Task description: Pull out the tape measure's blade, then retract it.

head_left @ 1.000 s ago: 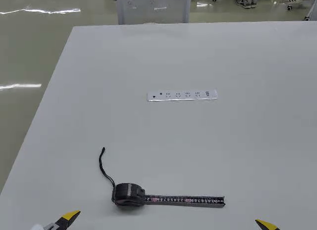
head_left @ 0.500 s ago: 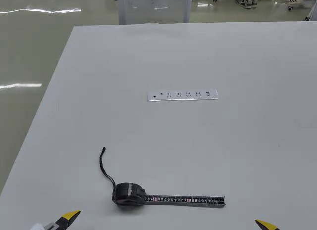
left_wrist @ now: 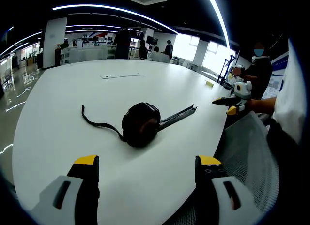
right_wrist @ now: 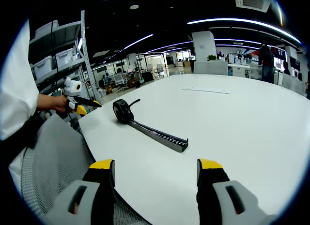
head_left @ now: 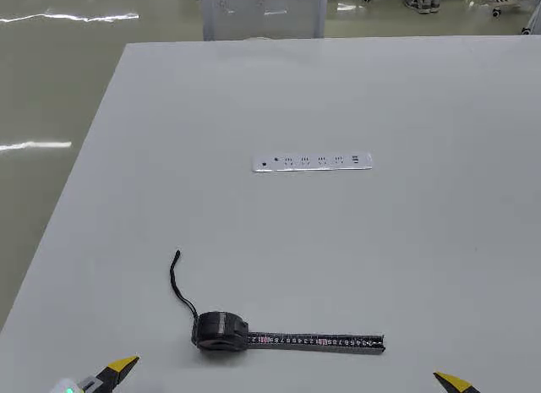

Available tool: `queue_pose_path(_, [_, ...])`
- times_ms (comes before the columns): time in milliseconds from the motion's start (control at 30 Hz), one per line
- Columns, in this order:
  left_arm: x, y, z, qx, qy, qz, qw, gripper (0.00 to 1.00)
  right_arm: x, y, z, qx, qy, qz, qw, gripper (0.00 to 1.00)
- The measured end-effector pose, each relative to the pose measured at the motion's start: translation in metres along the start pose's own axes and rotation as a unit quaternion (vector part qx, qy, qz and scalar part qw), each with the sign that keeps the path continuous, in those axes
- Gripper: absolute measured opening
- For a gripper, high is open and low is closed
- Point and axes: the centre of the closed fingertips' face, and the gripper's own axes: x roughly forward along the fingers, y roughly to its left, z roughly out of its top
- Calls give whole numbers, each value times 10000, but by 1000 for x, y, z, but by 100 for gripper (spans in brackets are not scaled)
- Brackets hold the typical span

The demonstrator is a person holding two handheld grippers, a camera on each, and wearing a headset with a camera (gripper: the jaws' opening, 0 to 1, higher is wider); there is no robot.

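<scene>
Low centre in the head view, the tape measure (head_left: 221,331) lies on the bench (head_left: 338,241). Its blade (head_left: 317,342) runs rightward toward the right gripper (right_wrist: 156,163), with the case nearer the left gripper (left_wrist: 147,160). Both sets of fingers (left_wrist: 86,162) are spread and empty.

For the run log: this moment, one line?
tape measure: on table, blade out | left gripper: open, empty | right gripper: open, empty

Head view looks down; opposing gripper views share the tape measure (left_wrist: 140,124)
</scene>
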Motion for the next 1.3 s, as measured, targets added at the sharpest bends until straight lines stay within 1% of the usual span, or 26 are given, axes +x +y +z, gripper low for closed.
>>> queue_pose_path(167, [3,-3,3,11,15,-20,10000,79,3,1,1,-25,2,52,10000,69])
queue_pose_path(267, [5,-2,1,7,54,-21,10000,79,4,-1,1,-26,-13,64,10000,69])
queue_pose_path(400, [7,-1,0,-23,59,5,10000,79,7,-1,2,-33,-23,92,9999,68])
queue_pose_path(467, [9,-2,3,-34,58,21,10000,79,8,0,3,-55,-13,121,9999,68])
queue_pose_path(600, [13,-4,5,-15,99,34,9999,78,11,0,4,-74,-21,150,9999,67])
queue_pose_path(700, [15,-2,6,-118,79,83,9999,78,12,0,5,-97,-22,169,9998,67])
queue_pose_path(833, [18,-3,6,-114,118,112,9998,78,14,-1,5,-103,-36,184,9998,66])
queue_pose_path(1000, [22,-2,6,-171,134,165,9996,78,15,-1,6,-120,-35,205,9997,66])
queue_pose_path(1133, [24,-1,7,-326,114,227,9991,78,16,-2,8,-127,-38,222,9997,66])
queue_pose_path(1300, [27,-3,5,-317,161,289,9990,78,18,-4,9,-135,-40,225,9996,66])
